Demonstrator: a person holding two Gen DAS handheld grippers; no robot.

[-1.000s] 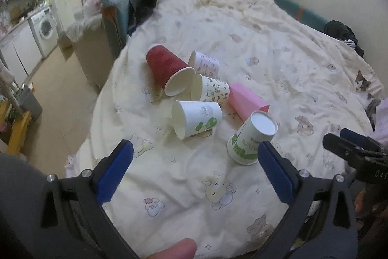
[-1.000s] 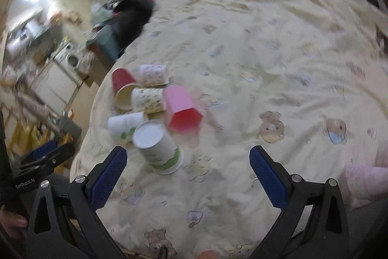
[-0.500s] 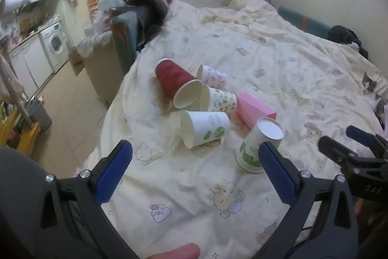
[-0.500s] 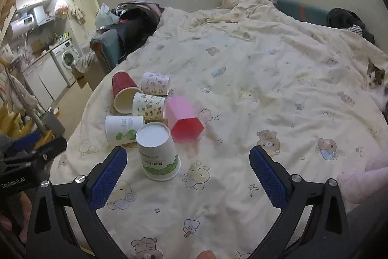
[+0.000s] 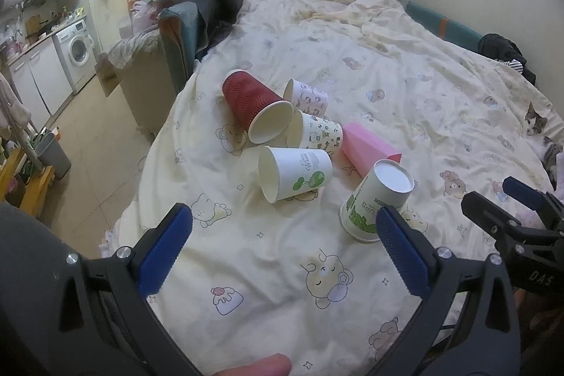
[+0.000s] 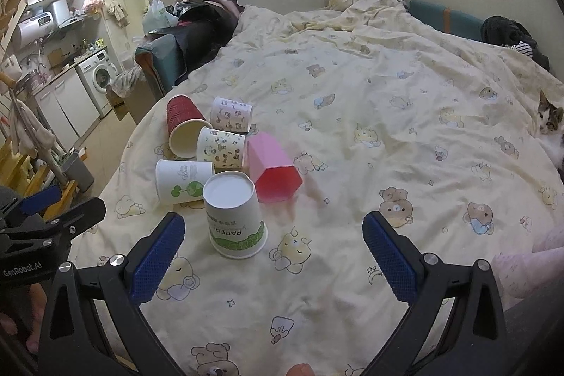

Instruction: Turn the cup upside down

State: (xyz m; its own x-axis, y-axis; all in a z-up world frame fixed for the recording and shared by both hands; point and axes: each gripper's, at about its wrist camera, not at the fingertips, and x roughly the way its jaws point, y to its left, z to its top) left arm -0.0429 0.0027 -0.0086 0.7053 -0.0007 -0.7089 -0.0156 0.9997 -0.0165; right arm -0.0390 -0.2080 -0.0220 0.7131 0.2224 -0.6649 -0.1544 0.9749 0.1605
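Several paper cups lie on a bed. A white cup with a green band point(image 5: 375, 199) point(image 6: 234, 212) stands upside down nearest me. A white cup with a tree print point(image 5: 294, 172) point(image 6: 183, 180) lies on its side. A red cup point(image 5: 255, 106) point(image 6: 181, 125), two patterned cups point(image 5: 320, 133) point(image 5: 306, 94) and a pink cup point(image 5: 368, 148) point(image 6: 273, 171) also lie on their sides. My left gripper point(image 5: 282, 251) is open and empty, short of the cups. My right gripper point(image 6: 269, 254) is open and empty, just behind the upside-down cup.
The bed has a cream cartoon-print cover point(image 6: 387, 94). A cat point(image 6: 548, 125) lies at the right edge. The bed's left edge drops to the floor point(image 5: 88, 136). A chair piled with clothes point(image 5: 187, 27) and a washing machine point(image 5: 75, 53) stand on the left.
Both grippers have drawn back and tilted up, so the cups sit lower and nearer in both views. The cups have not moved. Both grippers stay open.
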